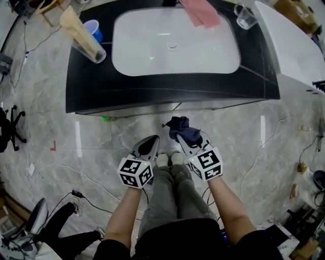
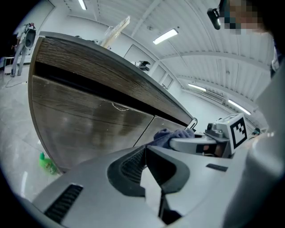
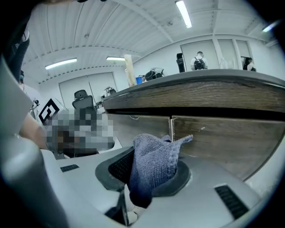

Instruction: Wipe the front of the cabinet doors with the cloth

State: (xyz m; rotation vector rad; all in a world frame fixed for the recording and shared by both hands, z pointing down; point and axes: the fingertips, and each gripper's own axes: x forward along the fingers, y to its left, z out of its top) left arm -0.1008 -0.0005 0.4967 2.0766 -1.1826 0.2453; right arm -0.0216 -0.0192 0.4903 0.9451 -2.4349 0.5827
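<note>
on the black countertop (image 1: pixel 91 86), from the left, stand a clear cup (image 1: pixel 87 43) holding something beige, a blue cup (image 1: pixel 94 28), the white basin (image 1: pixel 175 43), a pink rag (image 1: pixel 200 11) and a clear mug (image 1: pixel 245 18). a small green thing (image 1: pixel 105 119) lies on the floor at the cabinet's foot. below the counter edge the left gripper (image 1: pixel 151 143) is clenched, its jaw tips meeting with nothing between them. just beside it, the right gripper (image 1: pixel 184 136) grasps the dark blue cloth (image 1: pixel 182 128), which is bunched and sticks out past the tips. in the right gripper view the cloth sits before the seam between the two wood-grain cabinet doors (image 3: pixel 222 133). whether it touches them cannot be told.
</note>
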